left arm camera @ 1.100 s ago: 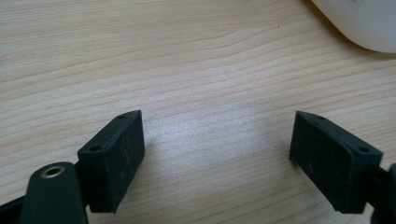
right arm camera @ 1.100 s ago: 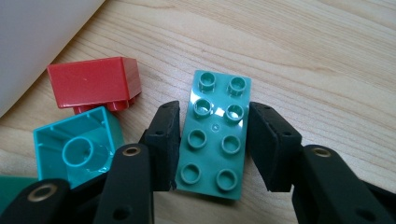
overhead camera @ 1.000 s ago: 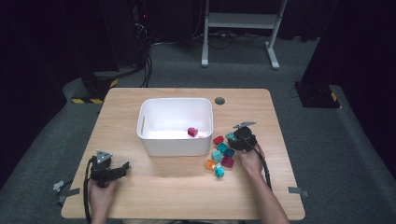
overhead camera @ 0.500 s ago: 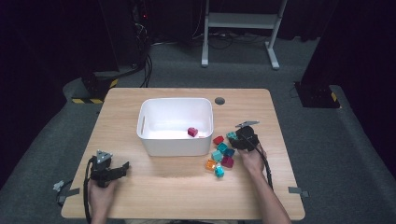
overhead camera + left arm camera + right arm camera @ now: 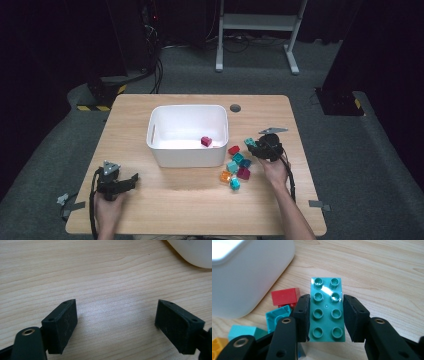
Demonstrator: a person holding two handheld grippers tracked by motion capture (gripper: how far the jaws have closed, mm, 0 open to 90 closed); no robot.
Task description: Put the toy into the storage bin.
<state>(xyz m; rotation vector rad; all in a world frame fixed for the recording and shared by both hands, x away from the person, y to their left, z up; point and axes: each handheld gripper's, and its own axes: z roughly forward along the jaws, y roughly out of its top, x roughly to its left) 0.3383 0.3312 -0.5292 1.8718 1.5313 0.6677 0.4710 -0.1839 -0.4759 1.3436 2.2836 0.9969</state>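
My right gripper (image 5: 326, 315) is shut on a sea-green two-by-four brick (image 5: 326, 310), its studs facing the camera. In the high view this gripper (image 5: 257, 147) holds the brick (image 5: 249, 142) just right of the white bin (image 5: 187, 156), above the loose bricks. One magenta brick (image 5: 206, 141) lies inside the bin. My left gripper (image 5: 131, 179) rests at the table's front left. Its jaws stand wide open over bare wood (image 5: 116, 322).
Loose bricks lie right of the bin: red (image 5: 233, 150), teal (image 5: 238, 158), orange (image 5: 225, 176), dark magenta (image 5: 243, 173) and cyan (image 5: 235, 184). The right gripper view shows the red brick (image 5: 285, 296), a cyan one (image 5: 277, 316) and the bin wall (image 5: 244, 272). A bin corner (image 5: 192, 250) shows ahead of the left gripper.
The right hand has shifted only slightly with the green brick still held. The left gripper has not moved.
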